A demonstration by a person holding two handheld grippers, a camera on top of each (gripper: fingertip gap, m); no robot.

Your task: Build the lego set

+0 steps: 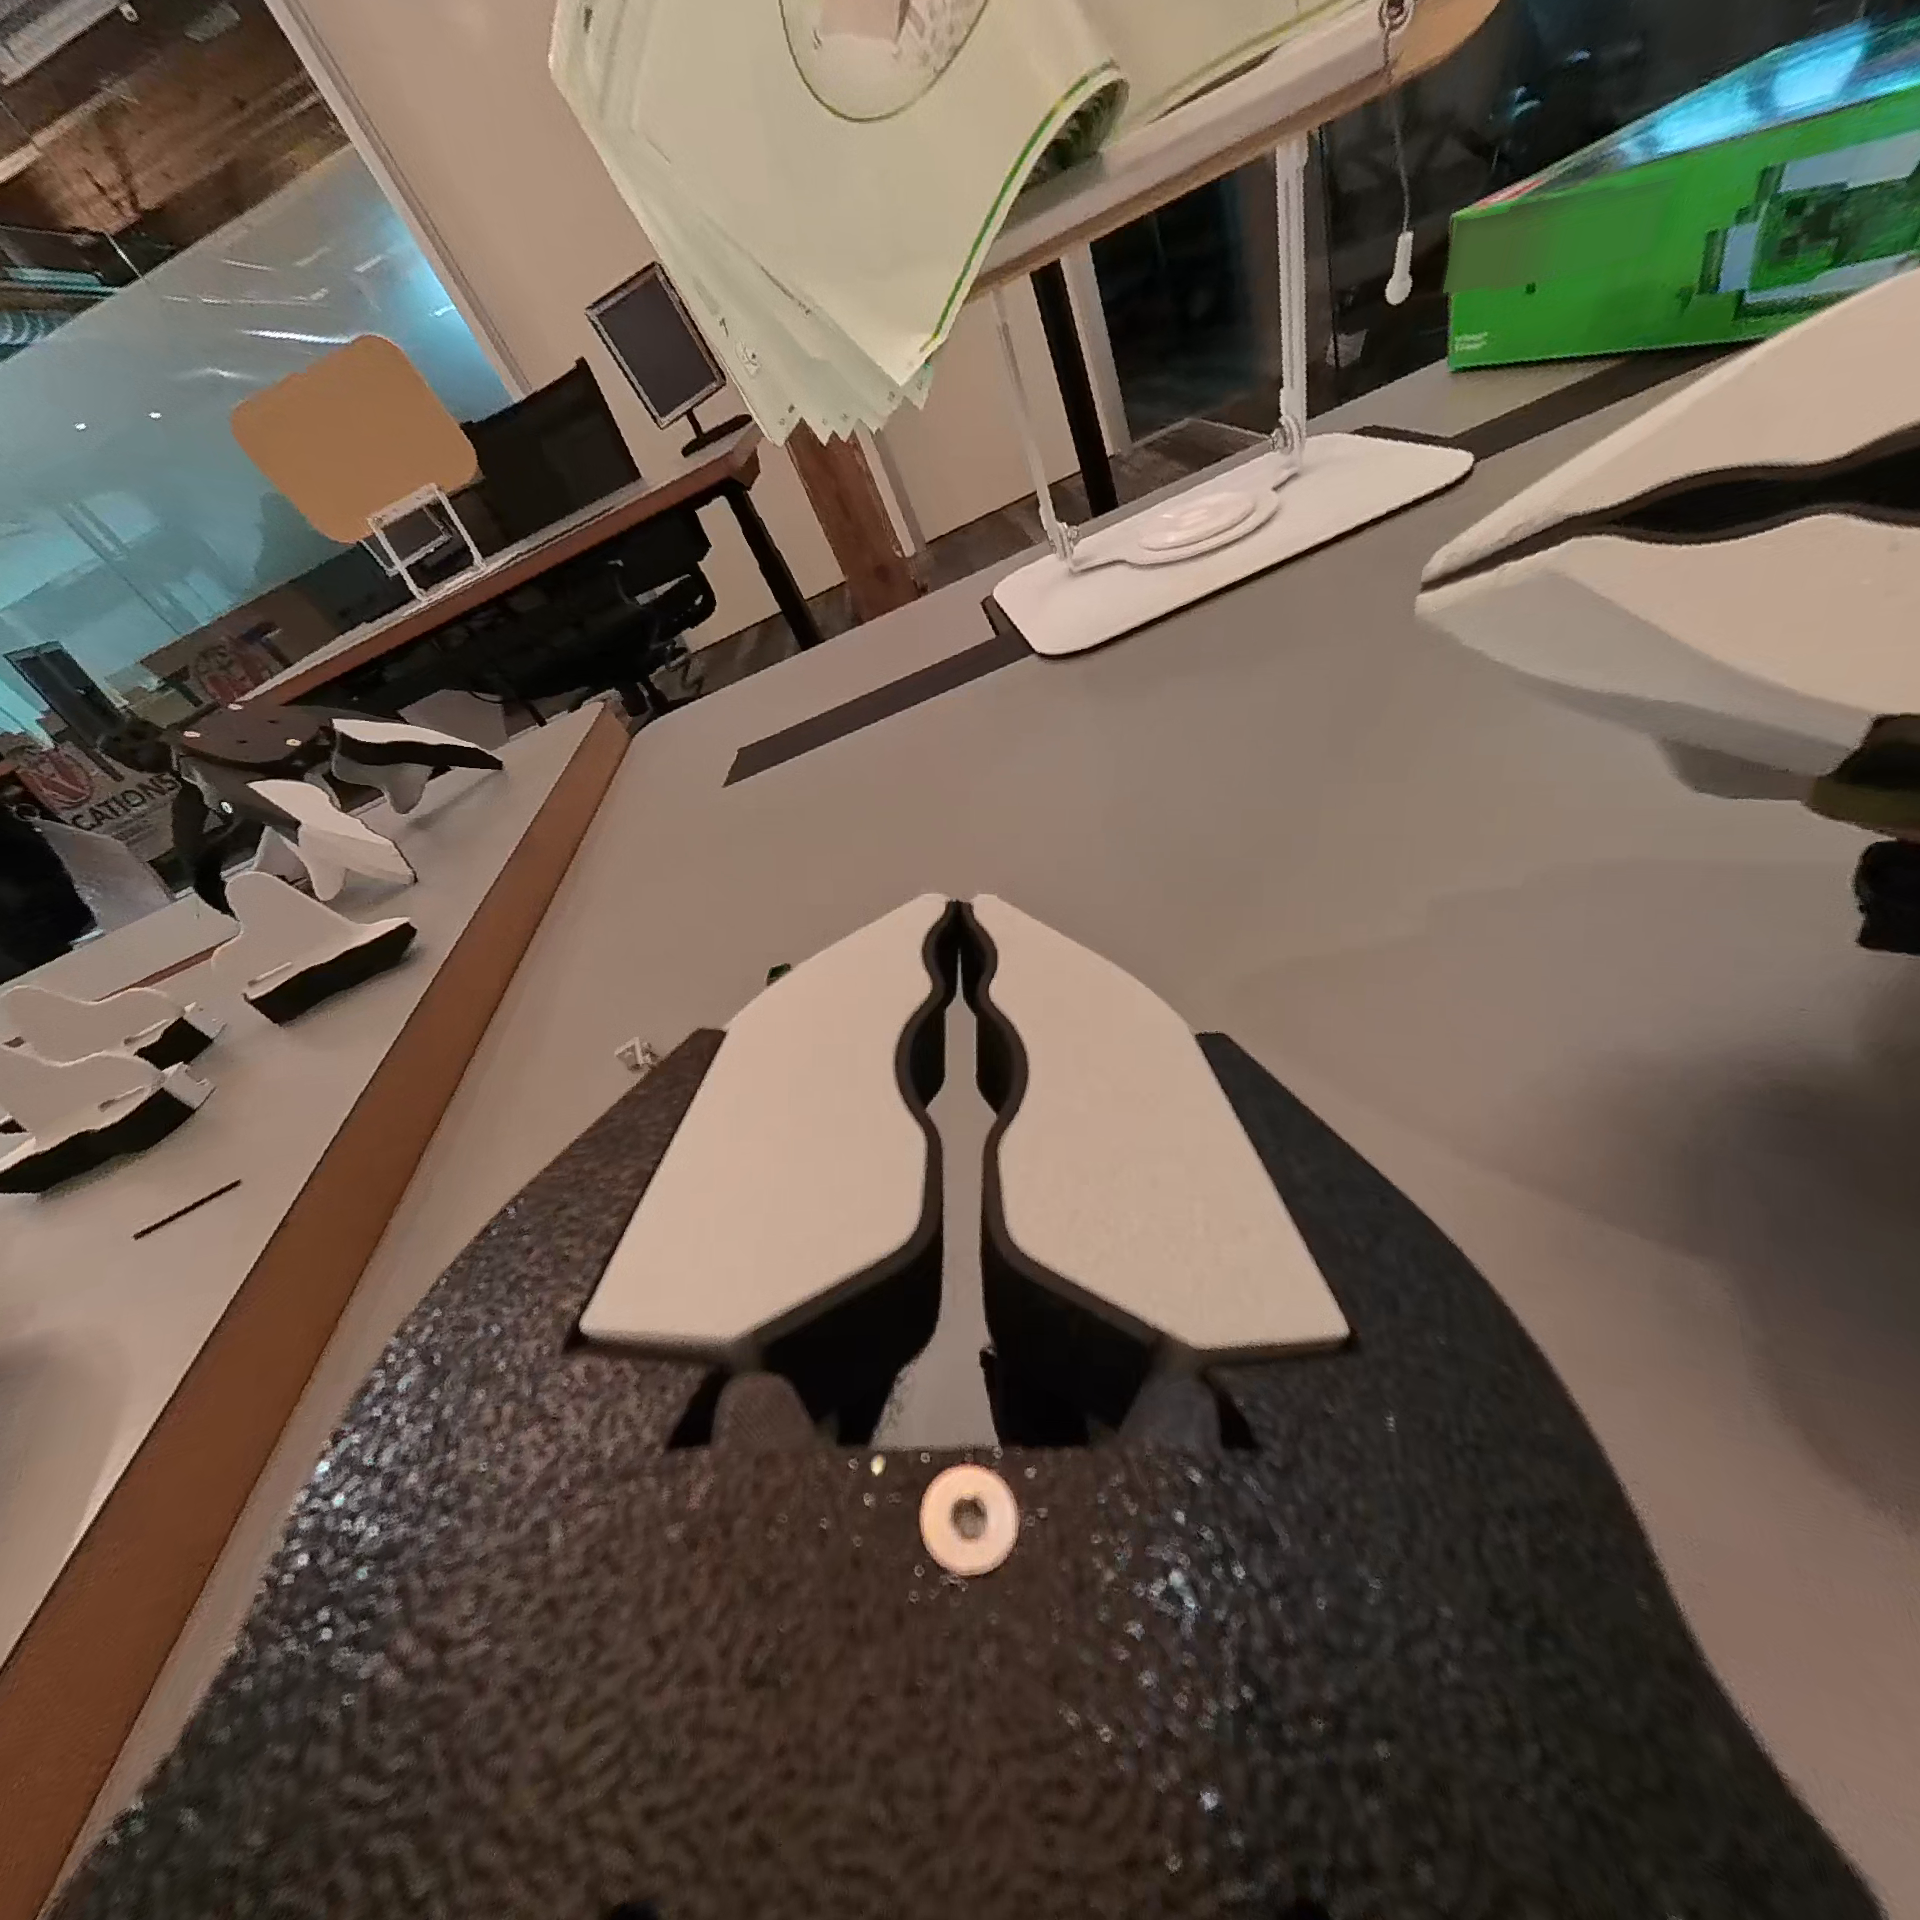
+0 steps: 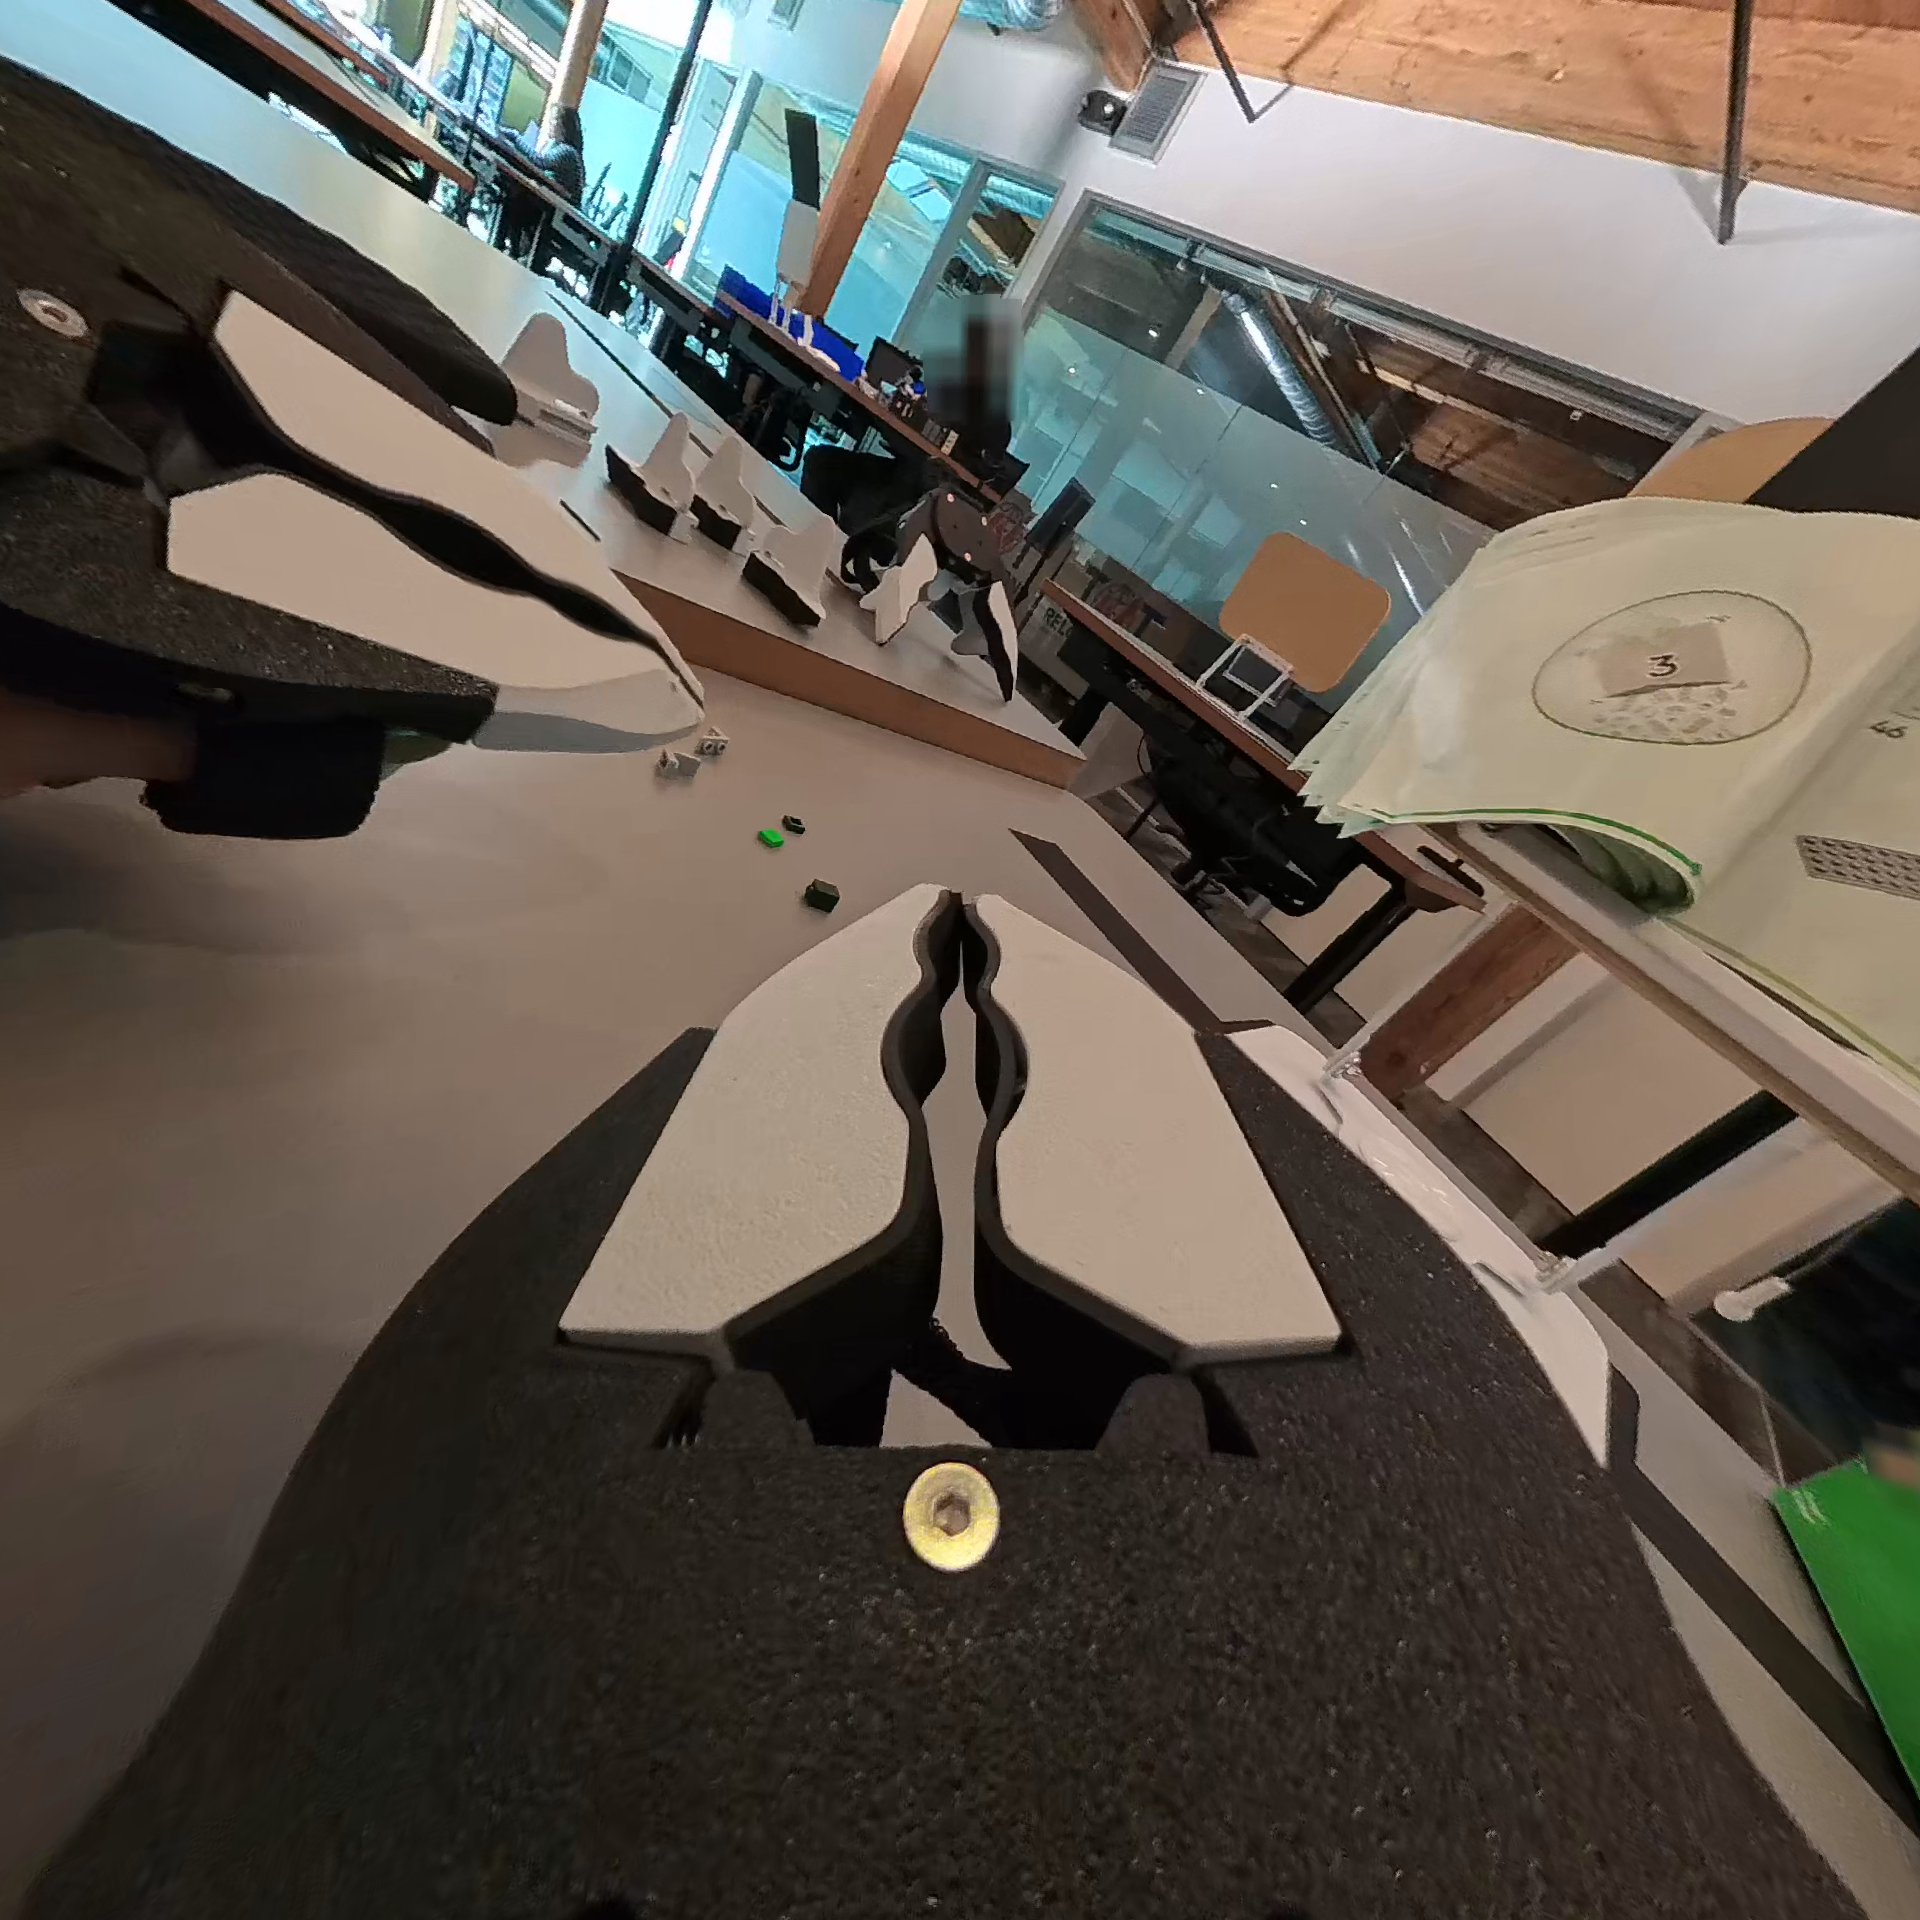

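L gripper (image 1: 958,912) low over grey table (image 1: 1195,831), fingers pressed together, empty, R gripper (image 2: 958,902) same, tilted, small green bricks (image 2: 821,894) ahead

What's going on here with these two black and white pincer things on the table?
A person is holding a gripper in each hand to build a Lego set. Right now both the left gripper and the right gripper have their jaws closed, with nothing visibly held. A few small loose bricks, green and grey, lie on the grey table between them. An open instruction booklet sits on a stand, and the green box rests farther back.
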